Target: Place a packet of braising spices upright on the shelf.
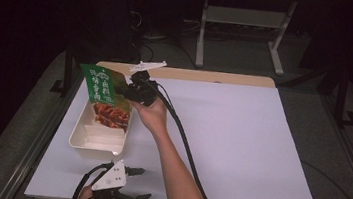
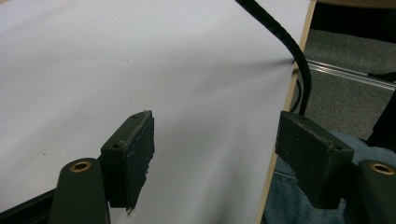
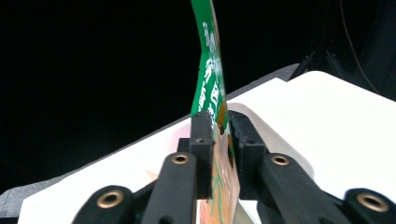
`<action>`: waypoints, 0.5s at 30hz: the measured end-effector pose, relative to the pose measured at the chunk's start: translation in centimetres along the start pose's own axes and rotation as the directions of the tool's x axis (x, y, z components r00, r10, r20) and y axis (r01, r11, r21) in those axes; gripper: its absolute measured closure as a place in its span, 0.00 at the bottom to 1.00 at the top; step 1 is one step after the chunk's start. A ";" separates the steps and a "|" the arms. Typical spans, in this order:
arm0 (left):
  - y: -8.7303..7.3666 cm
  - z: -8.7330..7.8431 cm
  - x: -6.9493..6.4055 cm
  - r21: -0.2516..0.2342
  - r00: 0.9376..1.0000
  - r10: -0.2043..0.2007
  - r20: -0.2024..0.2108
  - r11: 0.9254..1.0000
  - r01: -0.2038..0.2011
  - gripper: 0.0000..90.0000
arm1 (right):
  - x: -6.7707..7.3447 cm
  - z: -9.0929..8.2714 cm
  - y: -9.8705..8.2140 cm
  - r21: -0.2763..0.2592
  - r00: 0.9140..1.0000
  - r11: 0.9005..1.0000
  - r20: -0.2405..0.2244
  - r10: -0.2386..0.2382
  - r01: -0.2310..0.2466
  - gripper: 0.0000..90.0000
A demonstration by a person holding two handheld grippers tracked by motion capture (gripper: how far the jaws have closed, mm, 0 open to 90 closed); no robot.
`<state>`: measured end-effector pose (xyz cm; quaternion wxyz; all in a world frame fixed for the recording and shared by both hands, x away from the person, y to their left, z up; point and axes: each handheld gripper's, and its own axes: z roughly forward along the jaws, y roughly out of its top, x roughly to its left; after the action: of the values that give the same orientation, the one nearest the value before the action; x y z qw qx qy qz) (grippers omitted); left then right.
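A green snack packet with a red food picture stands tilted over a cream tray at the table's left. Its lower end reaches into the tray. My right gripper has come in from the right and is shut on the packet's edge. In the right gripper view the packet rises upright between the two jaws, which lie close against it at my right gripper. My left gripper rests at the table's front edge, open, with nothing between its jaws. The left gripper view has my left gripper over bare white sheet.
A white sheet covers most of the wooden table. The right gripper's black cable trails along the forearm to the front edge. The cable drops over the table edge beside a person's jeans. Dark floor and desk legs lie beyond.
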<state>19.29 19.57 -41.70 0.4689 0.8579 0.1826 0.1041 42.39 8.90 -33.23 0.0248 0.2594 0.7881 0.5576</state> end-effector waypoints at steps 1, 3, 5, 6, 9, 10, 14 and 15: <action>0.0 0.0 0.0 -0.002 1.000 -0.003 -0.002 1.000 0.003 0.31 | 0.0 0.0 0.0 0.000 1.000 1.000 0.000 0.000 0.000 0.87; 0.0 0.0 0.1 -0.001 1.000 -0.003 -0.004 1.000 0.003 0.31 | 0.1 -0.7 0.2 0.008 1.000 1.000 0.007 -0.006 0.006 0.83; 0.0 0.1 0.1 -0.001 1.000 -0.005 -0.008 1.000 0.005 0.31 | 0.2 -1.3 0.3 0.013 1.000 1.000 0.015 -0.009 0.009 0.80; -0.1 0.1 0.1 0.002 1.000 -0.003 -0.010 1.000 0.003 0.31 | 0.2 -1.8 0.3 0.017 1.000 1.000 0.012 -0.010 0.010 0.78; -0.1 0.3 0.1 -0.001 1.000 -0.008 -0.013 1.000 0.008 0.30 | 0.1 -2.4 0.3 0.023 1.000 1.000 0.017 -0.009 0.009 0.75; -0.1 0.3 0.2 0.004 1.000 -0.006 -0.016 1.000 0.006 0.30 | 0.0 -2.9 0.2 0.029 1.000 1.000 0.018 -0.002 0.001 0.72; -0.2 0.4 0.4 0.009 0.999 -0.021 -0.026 1.000 0.021 0.30 | -0.3 -4.1 -0.2 0.034 1.000 0.999 0.021 0.003 -0.003 0.68; -0.2 0.4 0.4 0.009 0.999 -0.021 -0.026 1.000 0.021 0.30 | -0.3 -4.1 -0.2 0.034 1.000 0.999 0.021 0.003 -0.003 0.68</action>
<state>19.75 19.56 -42.11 0.4638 0.8565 0.1982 0.1094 41.21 5.17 -31.89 0.0278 0.2667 0.7967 0.5416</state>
